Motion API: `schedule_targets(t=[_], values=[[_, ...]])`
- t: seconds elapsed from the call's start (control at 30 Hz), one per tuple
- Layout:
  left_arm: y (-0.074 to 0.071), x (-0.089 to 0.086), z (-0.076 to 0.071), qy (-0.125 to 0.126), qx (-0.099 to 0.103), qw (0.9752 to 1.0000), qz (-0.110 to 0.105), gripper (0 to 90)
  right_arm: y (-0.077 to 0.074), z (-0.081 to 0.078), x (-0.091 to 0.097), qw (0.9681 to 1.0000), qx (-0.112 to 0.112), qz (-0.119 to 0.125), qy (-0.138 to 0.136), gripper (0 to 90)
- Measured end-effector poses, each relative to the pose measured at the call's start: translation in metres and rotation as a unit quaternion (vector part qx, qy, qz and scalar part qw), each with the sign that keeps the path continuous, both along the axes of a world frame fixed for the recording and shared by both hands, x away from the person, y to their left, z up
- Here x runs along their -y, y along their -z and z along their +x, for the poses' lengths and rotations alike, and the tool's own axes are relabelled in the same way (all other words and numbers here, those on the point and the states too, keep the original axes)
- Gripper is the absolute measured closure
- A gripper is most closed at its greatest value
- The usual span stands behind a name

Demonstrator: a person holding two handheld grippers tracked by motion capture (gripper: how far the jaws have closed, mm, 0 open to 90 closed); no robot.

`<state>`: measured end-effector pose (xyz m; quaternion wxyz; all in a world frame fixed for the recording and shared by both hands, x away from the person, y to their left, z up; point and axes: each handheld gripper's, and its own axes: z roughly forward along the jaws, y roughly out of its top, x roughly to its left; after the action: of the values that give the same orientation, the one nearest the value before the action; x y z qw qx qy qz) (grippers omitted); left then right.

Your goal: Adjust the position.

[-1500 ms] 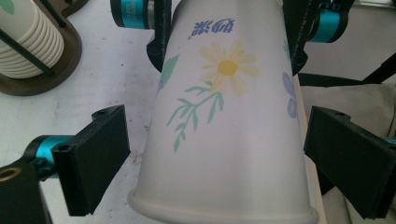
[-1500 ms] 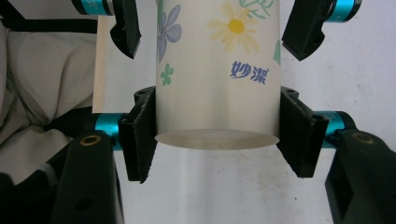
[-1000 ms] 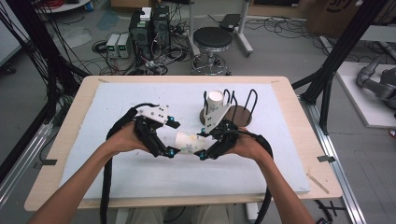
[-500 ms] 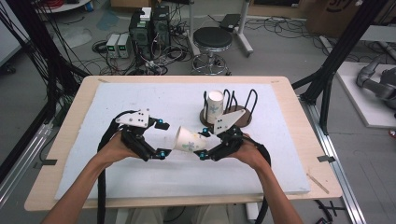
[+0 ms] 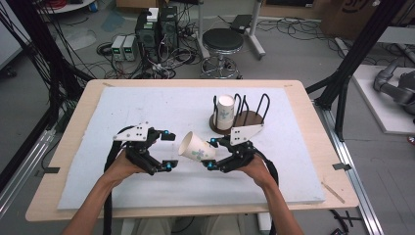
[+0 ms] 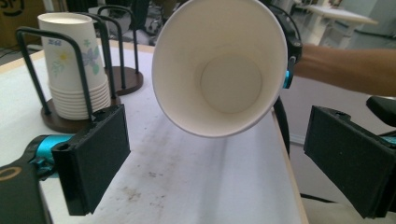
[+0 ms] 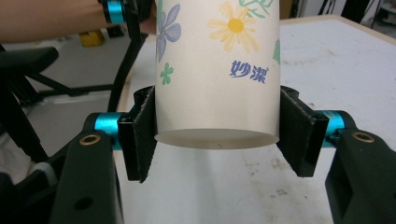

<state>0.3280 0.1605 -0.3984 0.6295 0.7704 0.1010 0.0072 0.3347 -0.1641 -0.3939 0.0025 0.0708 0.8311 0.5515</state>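
The right gripper (image 5: 209,154) is clamped on the base end of a flowered paper cup (image 5: 196,147), held on its side just above the table (image 5: 303,161) with its mouth facing the left gripper (image 5: 169,149), whose jaws stand wide and hold nothing. One cup looks separated, then. The stack of cups (image 5: 224,112) sits upside down in the wire rack (image 5: 252,117) just behind, so setting this cup down looks like what's left.
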Motion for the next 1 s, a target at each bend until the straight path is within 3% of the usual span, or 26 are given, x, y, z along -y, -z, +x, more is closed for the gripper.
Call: schedule_targets(t=[0.17,0.27,0.6,1.0], values=[[0.0,0.003,0.002,0.002,0.002,0.9997,-0.023,6.9,0.006,-0.002,0.001,0.9996,0.0,0.026,-0.006,37.4],[0.001,0.005,0.003,0.004,-0.001,0.9997,-0.026,6.9,0.007,-0.002,0.002,0.999,0.006,0.043,-0.007,37.4],[0.003,0.017,0.004,0.008,-0.006,0.9983,-0.057,6.9,0.009,-0.002,0.001,0.999,0.005,0.043,-0.01,37.4],[0.0,0.038,0.009,0.028,-0.006,0.9974,-0.066,6.9,0.008,-0.004,0.0,0.9988,0.011,0.045,-0.016,37.4]])
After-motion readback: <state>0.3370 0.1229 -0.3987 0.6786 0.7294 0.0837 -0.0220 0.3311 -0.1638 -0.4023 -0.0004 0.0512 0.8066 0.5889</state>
